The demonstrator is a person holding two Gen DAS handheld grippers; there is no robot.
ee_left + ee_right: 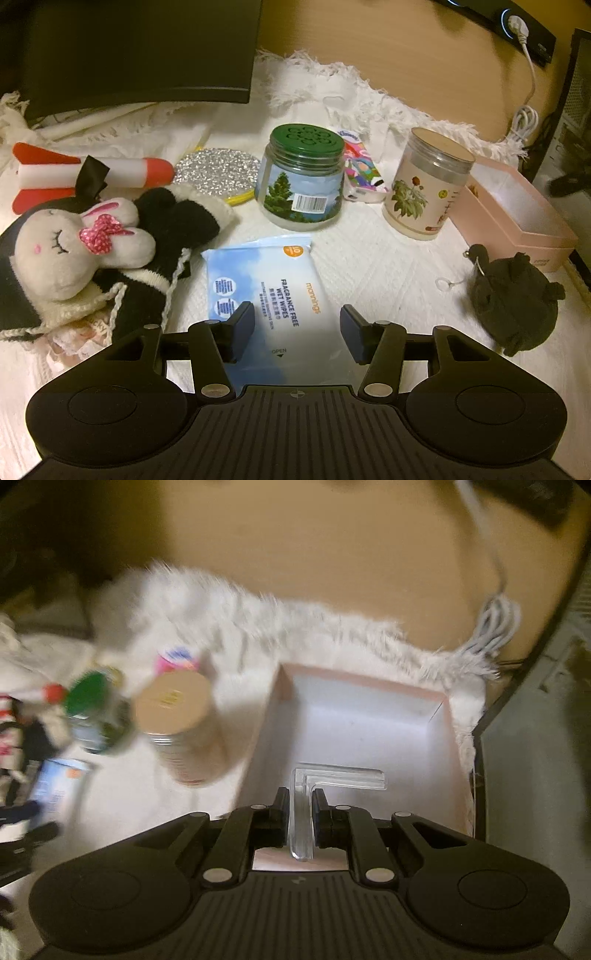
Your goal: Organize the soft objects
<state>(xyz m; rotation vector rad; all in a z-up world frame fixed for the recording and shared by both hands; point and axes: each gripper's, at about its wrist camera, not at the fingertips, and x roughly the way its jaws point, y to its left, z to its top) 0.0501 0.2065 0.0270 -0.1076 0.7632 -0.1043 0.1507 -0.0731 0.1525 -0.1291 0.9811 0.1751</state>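
Observation:
My left gripper (297,325) is open and empty, low over a blue pack of wet wipes (266,291) on the white cloth. A bunny plush with a pink bow (70,243) lies on a black-and-white knitted piece (177,218) at the left. A dark plush (517,299) lies at the right, in front of the pink box (517,206). My right gripper (300,801) is shut on a clear L-shaped soft piece (332,779) and holds it above the open pink box (369,716). The right wrist view is blurred.
A green-lidded jar (301,177), a floral canister (424,184), a glittery disc (218,173), a red-and-white foam rocket (92,171) and a colourful tissue pack (364,173) stand on the cloth. A dark monitor (140,51) is behind. A white cable (524,118) lies at the back right.

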